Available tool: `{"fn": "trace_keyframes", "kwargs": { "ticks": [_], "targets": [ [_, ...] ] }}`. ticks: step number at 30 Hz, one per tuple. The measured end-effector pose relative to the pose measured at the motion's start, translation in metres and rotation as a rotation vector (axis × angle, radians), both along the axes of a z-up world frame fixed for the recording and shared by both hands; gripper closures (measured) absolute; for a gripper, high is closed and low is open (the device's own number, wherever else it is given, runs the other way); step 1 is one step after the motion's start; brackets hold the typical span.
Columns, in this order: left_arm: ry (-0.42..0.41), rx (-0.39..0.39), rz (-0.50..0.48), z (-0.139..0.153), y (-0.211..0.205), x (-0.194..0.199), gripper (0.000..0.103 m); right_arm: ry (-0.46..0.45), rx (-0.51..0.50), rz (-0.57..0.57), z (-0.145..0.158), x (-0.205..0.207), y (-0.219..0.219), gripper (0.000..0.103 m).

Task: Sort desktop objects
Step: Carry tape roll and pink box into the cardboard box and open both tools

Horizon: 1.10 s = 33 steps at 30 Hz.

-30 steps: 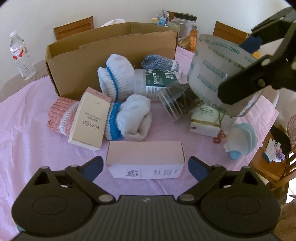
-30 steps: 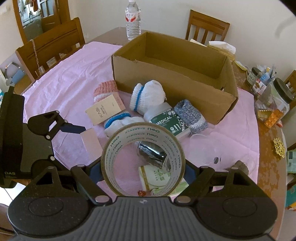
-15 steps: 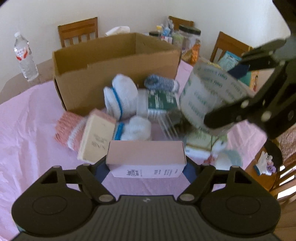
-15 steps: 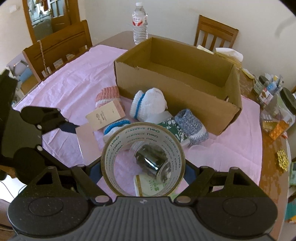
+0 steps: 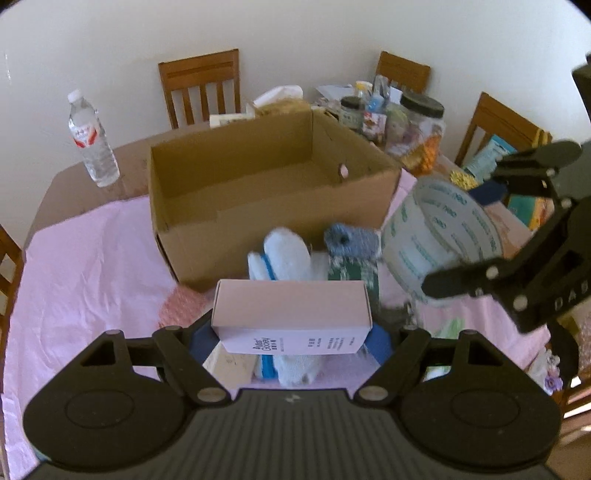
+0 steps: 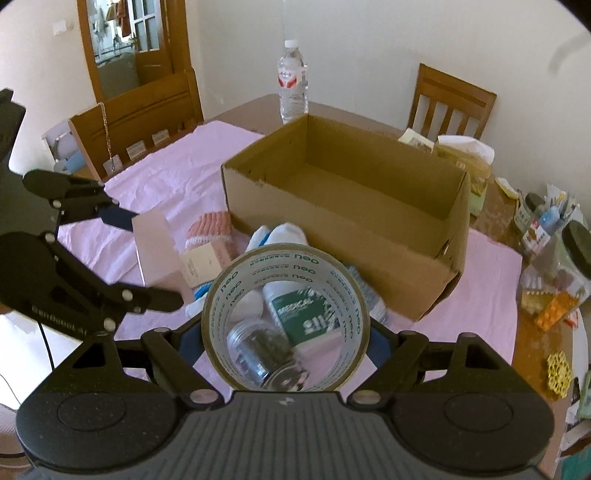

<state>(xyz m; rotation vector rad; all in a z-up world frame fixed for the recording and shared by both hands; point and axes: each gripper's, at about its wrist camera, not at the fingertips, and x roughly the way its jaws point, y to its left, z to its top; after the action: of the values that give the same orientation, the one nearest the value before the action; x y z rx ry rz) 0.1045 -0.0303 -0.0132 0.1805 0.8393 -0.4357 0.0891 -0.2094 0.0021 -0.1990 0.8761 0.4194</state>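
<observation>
Where box lay on cloth, left hand-held gripper (image 5: 291, 334) now pinches pink box (image 5: 291, 314) aloft; right hand-held gripper (image 6: 286, 341) clamps tape roll (image 6: 286, 321)

— Far edge of the brown wooden table (image 6: 535, 343), a clear plastic water bottle with a red label (image 6: 292, 83) stands upright, right?

— Yes, upright on bare wood, just past the pink tablecloth (image 6: 166, 166). Slatted wooden chairs (image 5: 201, 86) line the white wall (image 5: 295, 33).

— And at the table's right side?

— A clear jar with a black lid (image 5: 423, 123) among crowded small bottles. A yellow lacy coaster (image 6: 558, 373) lies near the edge, and a wooden-framed mirror (image 6: 122, 44) stands at far left.
</observation>
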Motion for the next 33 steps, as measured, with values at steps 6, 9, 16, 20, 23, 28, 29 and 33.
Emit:
{"fn": "trace_keyframes", "kwargs": {
  "ticks": [6, 9, 16, 20, 23, 28, 29, 33],
  "targets": [
    [-0.041, 0.006, -0.031, 0.019, -0.01, 0.038, 0.023, -0.027, -0.001, -0.006, 0.013, 0.022, -0.005, 0.016],
    [-0.056, -0.002, -0.049, 0.025, -0.013, 0.063, 0.023, -0.048, -0.02, -0.024, 0.02, 0.039, -0.004, 0.016],
    [-0.069, 0.0, -0.067, 0.029, -0.017, 0.119, 0.023, -0.047, -0.026, -0.065, 0.028, 0.087, -0.006, 0.016],
    [-0.045, 0.01, -0.072, 0.023, -0.016, 0.145, 0.023, -0.03, -0.024, -0.09, 0.024, 0.118, -0.004, 0.016],
    [-0.027, 0.019, -0.072, 0.014, -0.014, 0.161, 0.023, -0.008, -0.025, -0.107, 0.017, 0.139, -0.004, 0.016],
    [-0.005, 0.03, -0.062, 0.0, -0.011, 0.185, 0.023, 0.025, -0.044, -0.114, 0.002, 0.163, 0.001, 0.016],
    [-0.003, 0.036, -0.058, -0.003, -0.01, 0.19, 0.023, 0.034, -0.051, -0.113, -0.002, 0.169, 0.003, 0.016],
    [0.017, 0.035, -0.049, -0.013, -0.009, 0.206, 0.018, 0.077, -0.078, -0.128, -0.017, 0.188, 0.008, 0.015]
  ]
}}
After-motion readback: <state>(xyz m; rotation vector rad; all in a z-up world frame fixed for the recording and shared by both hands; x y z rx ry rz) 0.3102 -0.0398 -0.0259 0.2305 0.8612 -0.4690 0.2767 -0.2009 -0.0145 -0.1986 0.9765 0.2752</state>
